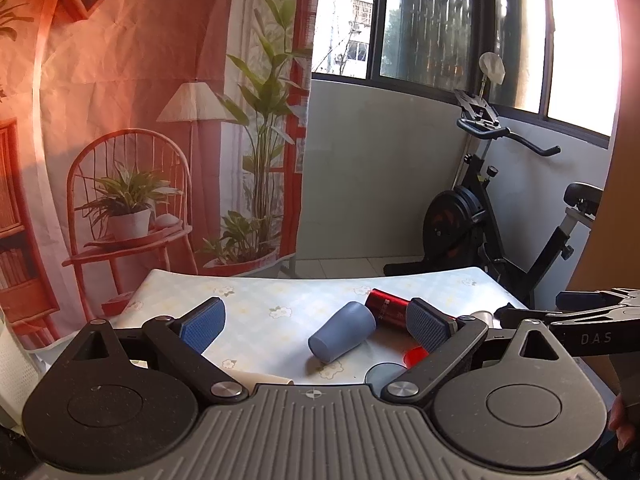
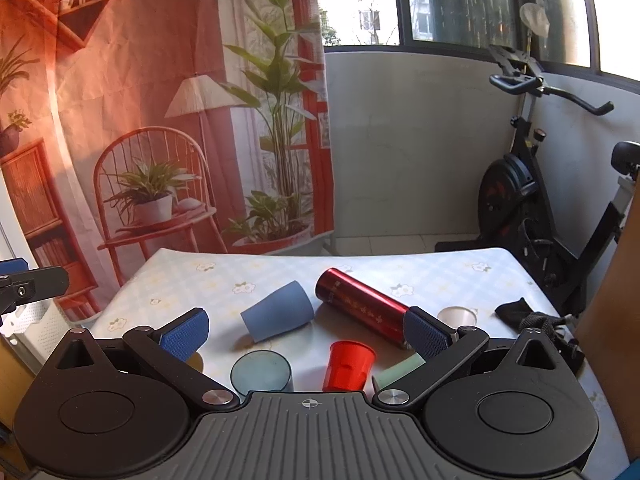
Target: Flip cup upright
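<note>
We see the blue cup lying on its side mid-bench, base toward us, dead ahead of our spread, empty left hand-held gripper; the right hand-held gripper, also spread, sits farther off.

Black linkage arms, silver pivot screws, blue textured fingers, ribbed grey base.

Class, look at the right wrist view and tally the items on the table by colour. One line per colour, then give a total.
Blue: 1, the blue cup lying on its side
Red: 2, the red bottle lying down and the red cup
Clear teal: 1, the glass
Silver: 1, the metal cup
Pale green: 1, the green cylinder
Black: 1, the black cloth
Total: 7
</note>
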